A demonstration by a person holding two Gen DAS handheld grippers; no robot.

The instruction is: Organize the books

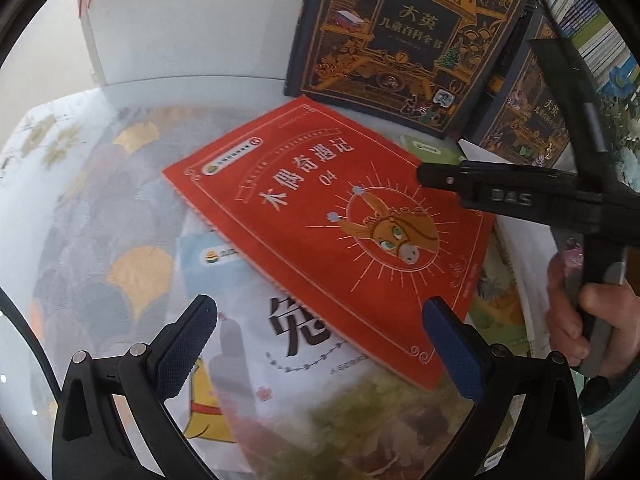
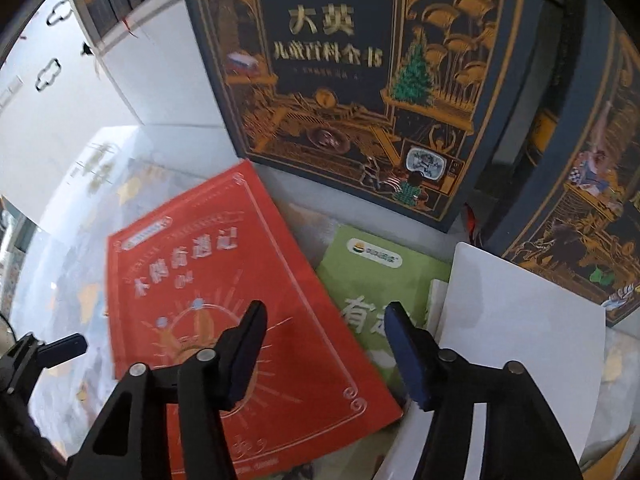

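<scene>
- On the desk (image 1: 100, 208), seen from the left wrist, a red book (image 1: 320, 232) lies flat and askew on top of a pale picture book (image 1: 280, 360); a patterned cloth covers the desk.
- Behind the red book a dark encyclopedia volume (image 1: 404, 40) stands upright with its cover facing out, and a second dark volume (image 1: 532, 120) stands just to its right.
- The left hand-held gripper (image 1: 320, 344) hangs above the near edge of the red book, its blue pads spread wide and holding nothing.
- The right hand-held gripper (image 1: 424, 174) reaches in from the right, its tip over the red book's far right corner; from this side I cannot tell how its fingers stand. A person's hand (image 1: 592, 320) grips its handle.
- From the right wrist, the right hand-held gripper (image 2: 326, 350) shows its fingers spread apart, empty, above the red book (image 2: 240, 320).
- Just beside the red book lie a green book (image 2: 376, 280) and a white sheet (image 2: 520, 320), the sheet overlapping the green book's right side.
- The encyclopedia volume (image 2: 360, 80) stands upright behind them.
- The left hand-held gripper's tip (image 2: 68, 346) shows at the left edge.
</scene>
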